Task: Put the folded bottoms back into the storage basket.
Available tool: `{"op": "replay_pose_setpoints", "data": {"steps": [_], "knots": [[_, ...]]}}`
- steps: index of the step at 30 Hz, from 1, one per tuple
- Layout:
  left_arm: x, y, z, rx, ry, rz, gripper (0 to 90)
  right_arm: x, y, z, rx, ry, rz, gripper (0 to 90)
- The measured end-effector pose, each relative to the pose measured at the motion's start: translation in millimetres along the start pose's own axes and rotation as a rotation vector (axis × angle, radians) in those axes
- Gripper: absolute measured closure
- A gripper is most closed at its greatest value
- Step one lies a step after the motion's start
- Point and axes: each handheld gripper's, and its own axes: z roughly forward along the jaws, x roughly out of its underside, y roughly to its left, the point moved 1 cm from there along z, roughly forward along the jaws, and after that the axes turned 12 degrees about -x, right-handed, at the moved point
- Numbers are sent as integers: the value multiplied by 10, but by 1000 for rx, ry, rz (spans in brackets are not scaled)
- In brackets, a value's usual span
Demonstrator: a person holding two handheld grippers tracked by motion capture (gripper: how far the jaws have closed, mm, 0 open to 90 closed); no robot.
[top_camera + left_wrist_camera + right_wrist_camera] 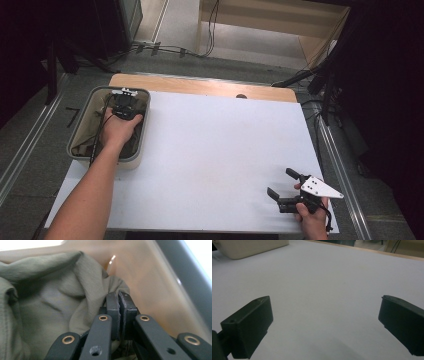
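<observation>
An olive-green cloth (50, 302) lies crumpled inside a beige bin (80, 155) at the table's left edge. My left gripper (125, 102) reaches down into the bin near its far right corner. In the left gripper view its jaws (118, 296) are pressed together, with a fold of the cloth pinched at their tips beside the bin's inner wall (155, 290). My right gripper (283, 183) rests near the table's front right corner, and its jaws (325, 322) stand wide apart over bare white table with nothing between them.
The white table top (220, 145) stretches between the two hands, with a wooden strip (200, 86) along its far edge. The bin's outer corner (249, 247) shows at the far left of the right gripper view. Cables and dark stands surround the table on the floor.
</observation>
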Motion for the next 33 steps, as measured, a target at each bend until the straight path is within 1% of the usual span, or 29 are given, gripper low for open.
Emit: {"op": "replay_pose_setpoints", "data": {"steps": [2,7,11,16,19,20,22,23,25,26,27,28,30,31,32,33], "knots": [[8,-2,8,1,-2,5,859,1,1,0,0,-1,-1,0],[38,25,16,24,-16,-26,857,2,2,1,1,0,-2,0],[38,28,19,25,-16,-30,852,2,3,2,2,0,-2,0],[52,69,24,60,-17,-74,843,2,1,-1,4,-2,0,0],[47,69,20,61,-14,-78,839,2,2,1,5,-2,0,0],[42,67,15,63,-13,-82,830,2,2,1,5,-1,-1,0],[31,72,-3,80,-15,-96,789,3,1,0,5,-2,0,0],[21,93,-26,95,-27,-106,764,3,1,-1,4,-2,0,0],[1,125,-71,102,-51,-127,716,3,0,-1,4,-2,0,0],[-12,140,-99,100,-71,-135,692,3,1,0,4,-2,0,0],[-25,152,-133,76,-92,-136,668,3,2,0,5,-2,0,0],[-33,164,-157,61,-99,-132,635,3,3,1,4,-2,0,0],[-39,185,-186,53,-109,-133,587,3,2,2,5,-2,-1,0],[-42,195,-197,49,-112,-134,578,3,2,2,5,-2,-1,0],[-43,205,-209,39,-112,-130,559,3,2,2,5,-2,0,0],[-47,221,-233,16,-113,-132,532,3,2,2,5,-2,0,0]]}}
